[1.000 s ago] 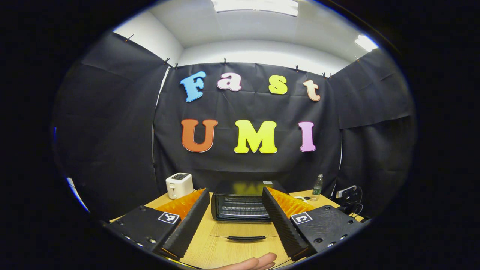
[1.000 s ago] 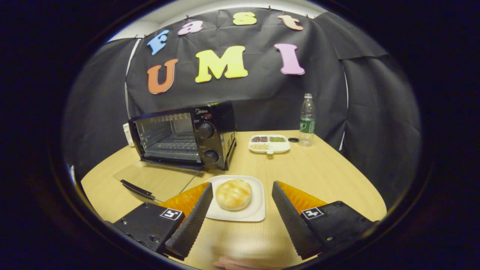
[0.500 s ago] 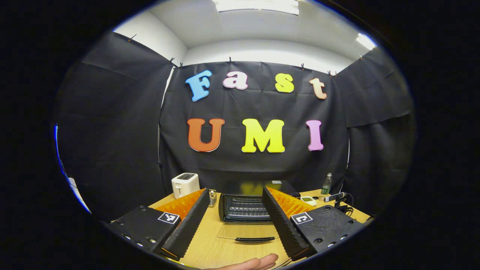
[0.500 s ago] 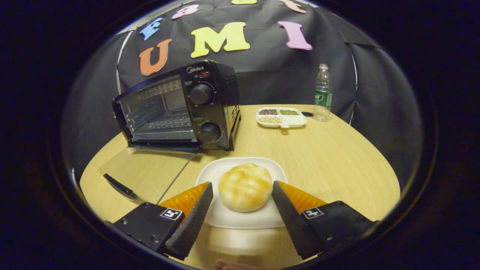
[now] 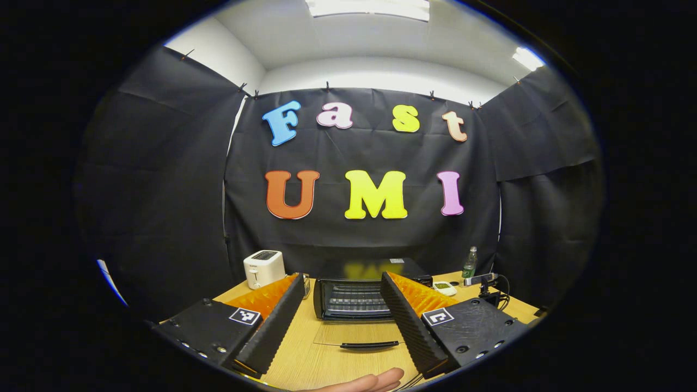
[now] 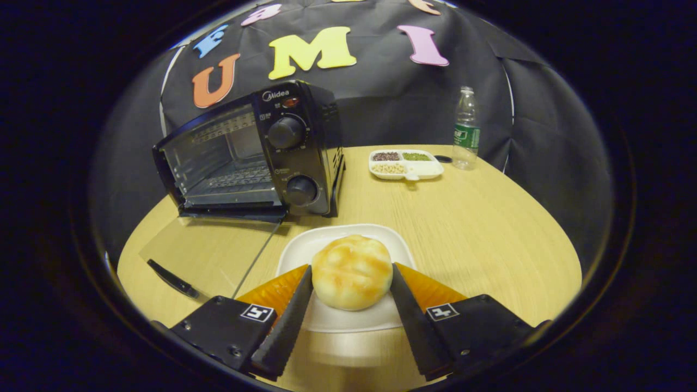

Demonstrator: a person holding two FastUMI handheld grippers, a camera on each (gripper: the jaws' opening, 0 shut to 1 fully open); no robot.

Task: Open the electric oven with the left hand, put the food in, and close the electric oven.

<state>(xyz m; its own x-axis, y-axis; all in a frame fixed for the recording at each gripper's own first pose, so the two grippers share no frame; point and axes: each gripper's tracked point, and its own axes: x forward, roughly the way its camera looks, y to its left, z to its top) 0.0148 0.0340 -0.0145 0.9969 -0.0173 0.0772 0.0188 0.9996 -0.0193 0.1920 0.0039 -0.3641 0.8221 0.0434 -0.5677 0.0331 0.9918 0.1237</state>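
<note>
Both right gripper [image 6: 351, 272] fingers touch bun [image 6: 352, 270] edges.

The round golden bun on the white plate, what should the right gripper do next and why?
Probably lift it: the right gripper looks closed on the round golden bun, which sits on the white square plate, and the black electric oven has its glass door down.
</note>
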